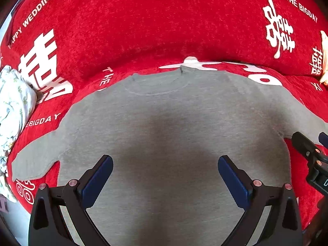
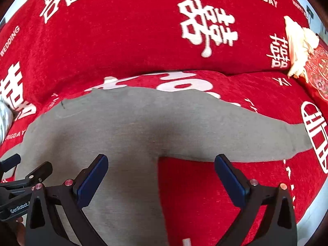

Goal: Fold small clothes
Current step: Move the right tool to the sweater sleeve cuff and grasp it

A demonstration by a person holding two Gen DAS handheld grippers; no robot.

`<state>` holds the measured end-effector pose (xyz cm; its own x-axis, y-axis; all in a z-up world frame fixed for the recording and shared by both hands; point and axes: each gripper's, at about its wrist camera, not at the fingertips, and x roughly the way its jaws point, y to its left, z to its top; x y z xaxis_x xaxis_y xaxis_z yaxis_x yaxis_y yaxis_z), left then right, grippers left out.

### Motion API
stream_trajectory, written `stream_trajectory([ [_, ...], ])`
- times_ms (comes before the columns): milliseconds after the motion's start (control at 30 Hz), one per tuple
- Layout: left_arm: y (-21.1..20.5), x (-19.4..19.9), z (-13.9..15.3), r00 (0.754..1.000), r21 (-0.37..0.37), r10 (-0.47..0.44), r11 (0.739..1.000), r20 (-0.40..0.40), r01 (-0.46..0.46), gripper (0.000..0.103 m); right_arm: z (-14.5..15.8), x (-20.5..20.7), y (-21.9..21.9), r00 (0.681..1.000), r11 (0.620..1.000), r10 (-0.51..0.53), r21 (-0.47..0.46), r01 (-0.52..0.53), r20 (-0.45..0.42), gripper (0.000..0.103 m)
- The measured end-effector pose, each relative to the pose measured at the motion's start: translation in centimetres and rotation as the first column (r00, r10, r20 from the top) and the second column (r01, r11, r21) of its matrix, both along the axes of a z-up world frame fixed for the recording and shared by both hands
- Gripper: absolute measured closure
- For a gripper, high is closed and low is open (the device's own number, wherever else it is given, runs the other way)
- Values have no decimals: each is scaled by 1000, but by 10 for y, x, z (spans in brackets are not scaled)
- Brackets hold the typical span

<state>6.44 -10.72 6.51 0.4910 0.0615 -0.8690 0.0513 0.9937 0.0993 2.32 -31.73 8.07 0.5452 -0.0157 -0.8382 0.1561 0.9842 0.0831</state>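
Hand-held gripper [image 1: 165, 176] hovers agape over grey shirt [image 1: 164, 123], collar seemingly pointing away.

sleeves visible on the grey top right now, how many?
2. One sleeve lies spread out toward the left edge of the grey top, flat on the red cover. The other sleeve stretches out to the right. Both lie unfolded; none seems hidden.

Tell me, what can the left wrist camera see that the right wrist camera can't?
Only the left wrist view shows the shirt's left sleeve and most of the floral white cloth. Only the right wrist view shows the right sleeve stretched out, plus a cream cloth beside a red patterned cushion. Both show the grey shirt lying flat on the red wedding cover, with both grippers open: left gripper, right gripper.
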Motion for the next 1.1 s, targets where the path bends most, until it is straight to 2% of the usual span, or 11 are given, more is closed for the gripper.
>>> stream_trajectory([
  [567, -69, 3, 2, 996, 17, -93, 996, 2, 93, 0, -11, -14, -87, 990, 990, -142, 15, 142, -4, 0],
  [1100, -146, 9, -1, 982, 29, -189, 982, -2, 189, 0, -38, -41, -199, 941, 941, -335, 34, 337, -41, 0],
])
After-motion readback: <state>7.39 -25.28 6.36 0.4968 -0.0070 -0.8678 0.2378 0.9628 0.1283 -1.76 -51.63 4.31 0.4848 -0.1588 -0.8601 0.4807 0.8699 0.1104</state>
